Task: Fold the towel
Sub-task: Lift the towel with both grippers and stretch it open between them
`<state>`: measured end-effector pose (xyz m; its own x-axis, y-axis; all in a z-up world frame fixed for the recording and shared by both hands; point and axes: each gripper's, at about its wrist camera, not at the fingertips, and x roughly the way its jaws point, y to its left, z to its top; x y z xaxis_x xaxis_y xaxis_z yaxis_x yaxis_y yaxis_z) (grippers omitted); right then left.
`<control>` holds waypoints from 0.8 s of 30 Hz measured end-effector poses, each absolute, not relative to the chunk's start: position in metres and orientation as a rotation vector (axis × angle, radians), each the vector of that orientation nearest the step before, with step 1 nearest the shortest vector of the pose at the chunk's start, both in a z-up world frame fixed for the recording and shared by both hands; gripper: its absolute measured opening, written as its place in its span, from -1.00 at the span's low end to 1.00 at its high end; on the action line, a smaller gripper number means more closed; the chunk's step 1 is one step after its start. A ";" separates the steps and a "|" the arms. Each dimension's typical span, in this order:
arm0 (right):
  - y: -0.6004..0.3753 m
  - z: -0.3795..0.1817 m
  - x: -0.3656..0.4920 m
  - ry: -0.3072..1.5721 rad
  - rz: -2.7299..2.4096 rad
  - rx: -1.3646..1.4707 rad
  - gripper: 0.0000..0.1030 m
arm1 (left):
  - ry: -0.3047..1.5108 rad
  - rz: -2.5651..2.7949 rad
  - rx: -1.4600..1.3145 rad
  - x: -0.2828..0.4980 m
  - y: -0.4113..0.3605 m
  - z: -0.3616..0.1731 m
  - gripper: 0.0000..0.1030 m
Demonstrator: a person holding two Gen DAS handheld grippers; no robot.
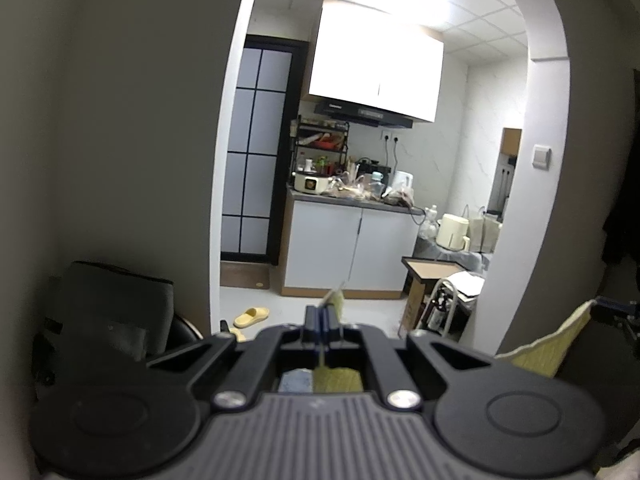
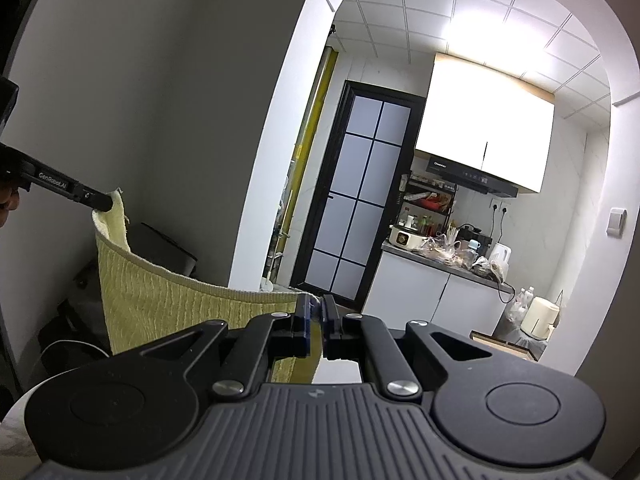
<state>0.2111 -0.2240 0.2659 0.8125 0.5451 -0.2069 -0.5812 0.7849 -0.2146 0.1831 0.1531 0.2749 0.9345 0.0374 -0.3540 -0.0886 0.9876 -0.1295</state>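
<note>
A yellow ribbed towel (image 2: 168,300) hangs stretched in the air between both grippers. My right gripper (image 2: 317,306) is shut on one top corner, a strip of cloth showing between its blue pads. The left gripper (image 2: 105,202) comes in from the left in the right wrist view, pinching the other corner. In the left wrist view my left gripper (image 1: 325,312) is shut on the towel (image 1: 338,378), a frayed corner poking up past its fingertips. More of the towel (image 1: 560,340) shows at the right, reaching to the right gripper (image 1: 618,312) at the frame's edge.
Ahead, an arched doorway opens onto a kitchen with a white base cabinet (image 1: 344,248), cluttered counter and a dark-framed glass door (image 2: 360,196). A black bag (image 1: 112,308) stands by the grey wall on the left. A yellow slipper (image 1: 251,317) lies on the floor.
</note>
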 end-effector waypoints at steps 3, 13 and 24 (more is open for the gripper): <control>-0.219 0.267 0.225 0.136 0.602 -0.298 -0.89 | 0.368 0.055 -0.130 0.196 0.155 0.273 -0.97; -0.212 0.268 0.243 0.126 0.581 -0.332 -0.89 | 0.347 0.036 -0.137 0.208 0.155 0.270 -0.97; -0.219 0.229 0.217 0.202 0.633 -0.391 -0.89 | 0.408 0.027 -0.134 0.166 0.156 0.236 -0.97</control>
